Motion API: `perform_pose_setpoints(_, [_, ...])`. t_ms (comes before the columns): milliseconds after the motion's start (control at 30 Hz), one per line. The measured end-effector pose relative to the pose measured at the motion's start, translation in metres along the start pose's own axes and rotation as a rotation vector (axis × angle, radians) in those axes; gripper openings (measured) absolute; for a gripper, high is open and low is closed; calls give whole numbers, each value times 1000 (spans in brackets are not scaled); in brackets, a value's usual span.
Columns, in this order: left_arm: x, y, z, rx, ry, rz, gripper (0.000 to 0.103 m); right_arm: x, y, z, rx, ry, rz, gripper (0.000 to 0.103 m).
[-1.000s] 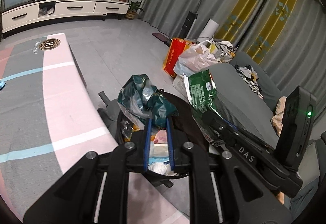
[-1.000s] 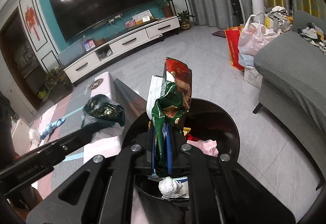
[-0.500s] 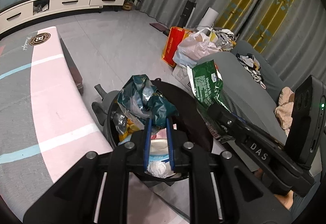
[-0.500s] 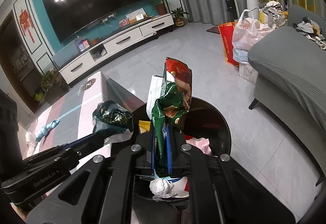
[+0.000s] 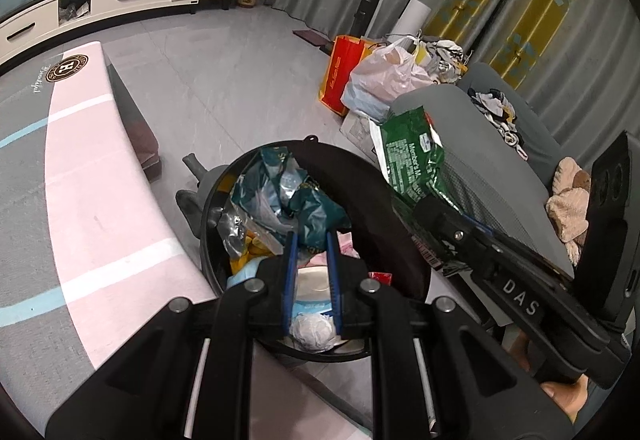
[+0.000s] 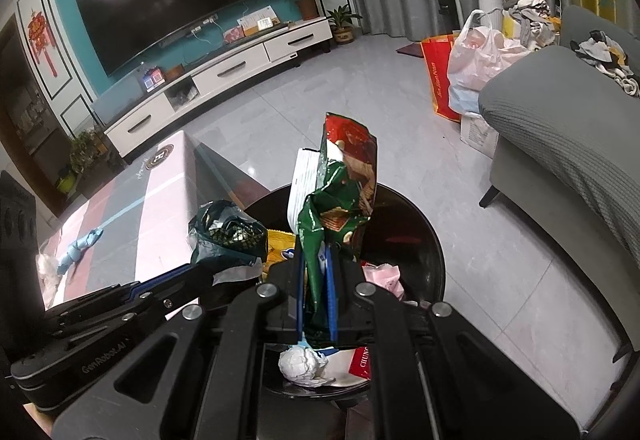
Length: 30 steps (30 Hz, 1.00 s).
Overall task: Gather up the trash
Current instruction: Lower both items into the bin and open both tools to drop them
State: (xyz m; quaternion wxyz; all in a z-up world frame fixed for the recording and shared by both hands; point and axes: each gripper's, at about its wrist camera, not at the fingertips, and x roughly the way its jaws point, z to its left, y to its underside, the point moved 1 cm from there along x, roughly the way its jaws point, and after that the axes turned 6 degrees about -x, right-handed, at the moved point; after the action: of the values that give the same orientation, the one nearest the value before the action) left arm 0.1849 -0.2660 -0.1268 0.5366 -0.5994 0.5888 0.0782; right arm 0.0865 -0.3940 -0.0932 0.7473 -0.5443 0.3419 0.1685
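Note:
A round black trash bin (image 5: 400, 208) stands on the floor beside the low table; it holds several wrappers and a white paper wad (image 5: 312, 332). My left gripper (image 5: 312, 244) is shut on a crumpled dark teal wrapper (image 5: 296, 196) directly above the bin; the wrapper also shows in the right wrist view (image 6: 228, 236). My right gripper (image 6: 316, 260) is shut on a green and red snack bag (image 6: 344, 196), upright above the bin (image 6: 420, 240). In the left wrist view the same bag (image 5: 412, 160) hangs over the bin's right rim.
The pink and grey covered low table (image 5: 80, 200) lies left of the bin, with a blue scrap (image 6: 80, 248) on it. A grey sofa (image 6: 560, 128) stands to the right. Plastic and red bags (image 5: 372, 80) sit on the floor beyond. A TV cabinet (image 6: 224, 80) lines the far wall.
Both grippers have moved forward over the bin with their wrappers still held. The left gripper's teal wrapper now hangs inside the bin's rim rather than at its near edge.

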Motion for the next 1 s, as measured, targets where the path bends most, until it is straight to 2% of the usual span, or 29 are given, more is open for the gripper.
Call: perform_pose_setpoints(1000, [22,5,-11,43,-39,42,16,13,3,-10,-3,21,39,10])
